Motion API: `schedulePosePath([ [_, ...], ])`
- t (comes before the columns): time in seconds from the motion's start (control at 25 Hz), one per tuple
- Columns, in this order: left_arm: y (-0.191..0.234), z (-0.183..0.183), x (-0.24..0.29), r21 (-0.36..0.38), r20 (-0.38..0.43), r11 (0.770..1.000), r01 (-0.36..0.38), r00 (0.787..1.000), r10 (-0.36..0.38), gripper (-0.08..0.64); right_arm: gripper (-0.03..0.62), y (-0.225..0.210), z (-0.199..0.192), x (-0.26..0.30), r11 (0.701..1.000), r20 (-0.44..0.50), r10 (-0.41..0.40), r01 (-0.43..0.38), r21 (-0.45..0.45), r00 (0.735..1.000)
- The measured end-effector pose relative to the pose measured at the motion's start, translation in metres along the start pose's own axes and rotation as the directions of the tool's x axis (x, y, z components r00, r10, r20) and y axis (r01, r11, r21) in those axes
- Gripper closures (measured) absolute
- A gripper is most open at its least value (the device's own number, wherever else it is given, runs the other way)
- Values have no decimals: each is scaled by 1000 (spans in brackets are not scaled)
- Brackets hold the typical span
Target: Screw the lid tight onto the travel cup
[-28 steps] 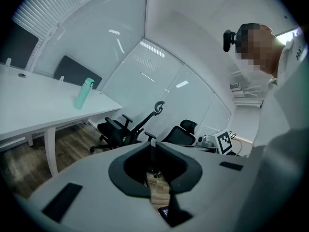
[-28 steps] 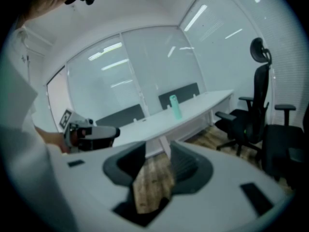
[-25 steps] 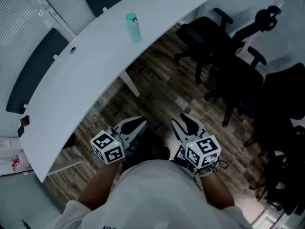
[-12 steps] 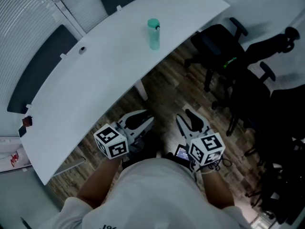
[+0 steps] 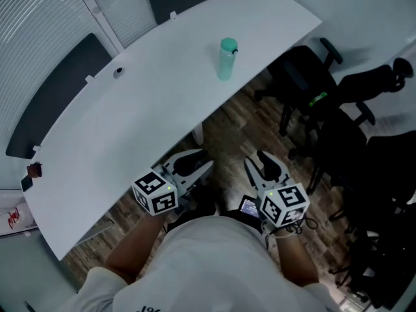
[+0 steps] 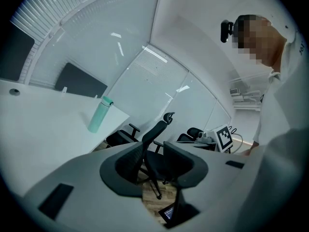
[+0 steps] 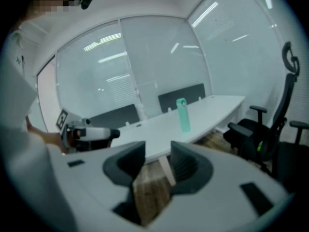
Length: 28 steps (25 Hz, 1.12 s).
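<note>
A mint-green travel cup [image 5: 226,59] with its lid on top stands upright on the white curved table [image 5: 130,122], near the far edge; it also shows as the cup [image 6: 99,114] and the cup [image 7: 183,115]. Both grippers hang low by the person's body, well short of the table and far from the cup. My left gripper [image 5: 193,163] is opening, with nothing between its jaws. My right gripper [image 5: 266,166] stands open and empty over the wood floor.
Black office chairs [image 5: 305,77] crowd the floor right of the table. A table leg [image 5: 197,133] stands ahead of the grippers. Dark panels [image 5: 52,93] and glass walls back the table. A cable grommet [image 5: 118,73] sits in the tabletop.
The view has swung so the cup and table sit further right and lower in frame. Both grippers have shifted slightly up and right. The left jaws have spread apart.
</note>
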State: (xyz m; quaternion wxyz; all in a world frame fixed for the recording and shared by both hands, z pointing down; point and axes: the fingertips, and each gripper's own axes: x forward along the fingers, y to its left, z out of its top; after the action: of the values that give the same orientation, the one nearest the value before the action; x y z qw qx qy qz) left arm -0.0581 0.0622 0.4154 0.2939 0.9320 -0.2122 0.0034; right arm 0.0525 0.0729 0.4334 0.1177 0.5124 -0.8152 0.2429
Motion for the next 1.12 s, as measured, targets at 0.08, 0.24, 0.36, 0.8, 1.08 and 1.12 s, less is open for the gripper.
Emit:
schedulePosePath([
  [0.08, 7, 4, 0, 4, 7, 1000, 11, 1000, -11, 420, 436, 0, 4, 7, 1000, -1, -7, 7, -9, 1000],
  [0.24, 16, 11, 3, 14, 13, 1000, 17, 1000, -17, 420, 436, -4, 13, 15, 1000, -2, -18, 18, -21, 1000],
  [0.36, 21, 16, 7, 17, 18, 1000, 13, 1000, -14, 420, 436, -8, 17, 20, 999, -4, -16, 16, -28, 1000],
  [0.8, 62, 43, 31, 25, 65, 994, -109, 992, 107, 420, 436, -43, 50, 70, 993, -28, 81, -83, -85, 996],
  [1.08, 96, 59, 62, 31, 95, 977, -211, 974, 207, 420, 436, -74, 76, 106, 980, -72, 154, -162, -117, 985],
  [1.12, 100, 62, 67, 32, 100, 975, -222, 971, 218, 420, 436, -78, 78, 110, 978, -76, 162, -170, -122, 984],
])
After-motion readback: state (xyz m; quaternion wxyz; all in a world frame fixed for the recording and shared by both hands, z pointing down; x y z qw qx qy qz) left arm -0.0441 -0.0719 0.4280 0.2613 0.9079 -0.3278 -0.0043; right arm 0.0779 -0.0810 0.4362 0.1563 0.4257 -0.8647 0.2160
